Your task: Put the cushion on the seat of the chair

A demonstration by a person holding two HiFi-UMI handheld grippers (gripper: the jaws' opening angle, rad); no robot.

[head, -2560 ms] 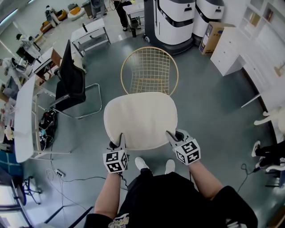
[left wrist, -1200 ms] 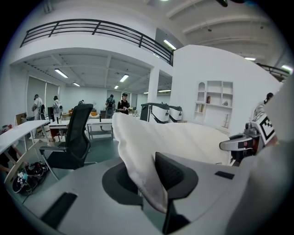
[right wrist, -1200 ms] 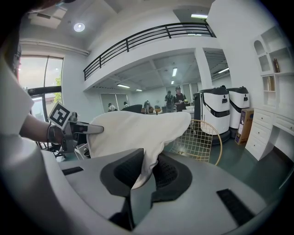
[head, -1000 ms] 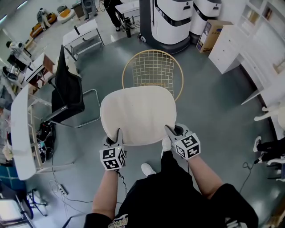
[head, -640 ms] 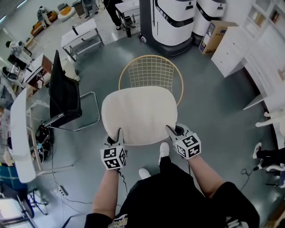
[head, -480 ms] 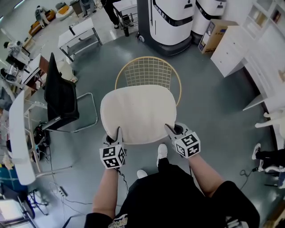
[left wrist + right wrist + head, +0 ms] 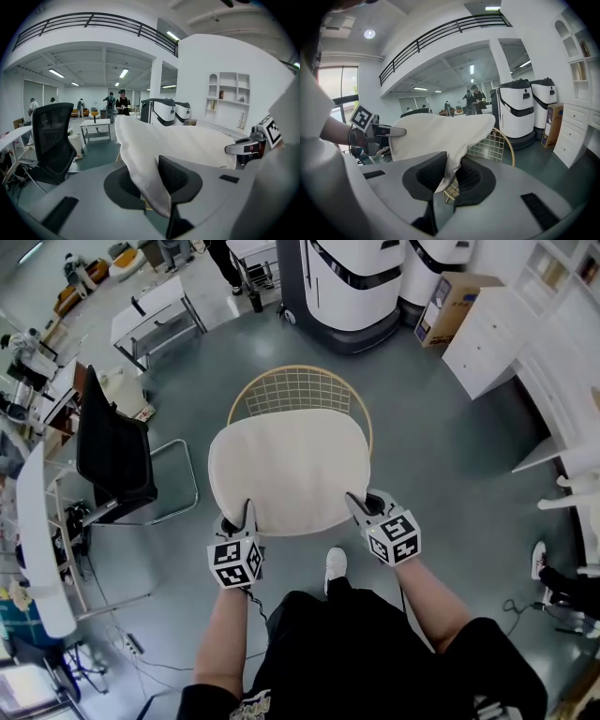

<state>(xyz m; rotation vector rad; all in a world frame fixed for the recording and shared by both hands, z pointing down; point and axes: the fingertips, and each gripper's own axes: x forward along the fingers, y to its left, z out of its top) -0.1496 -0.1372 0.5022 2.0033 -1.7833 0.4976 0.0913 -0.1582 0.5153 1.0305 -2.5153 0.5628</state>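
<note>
A cream cushion (image 7: 289, 472) hangs flat between my two grippers, over the front of a gold wire chair (image 7: 296, 392) whose curved back shows beyond it. My left gripper (image 7: 246, 518) is shut on the cushion's near left edge; in the left gripper view the cushion (image 7: 145, 159) runs between the pads. My right gripper (image 7: 355, 507) is shut on the near right edge, where the cushion (image 7: 440, 133) is pinched with the chair (image 7: 492, 143) behind it. The chair's seat is hidden under the cushion.
A black office chair (image 7: 111, 448) stands left of the wire chair beside a long white desk (image 7: 37, 540). Two white machines (image 7: 349, 277) and a cardboard box (image 7: 443, 296) stand beyond. White cabinets (image 7: 525, 343) line the right. My feet (image 7: 335, 565) are just below the cushion.
Both grippers have carried the cushion forward toward the wire chair and a little lower; it now covers most of the seat area. Both grips are unchanged.
</note>
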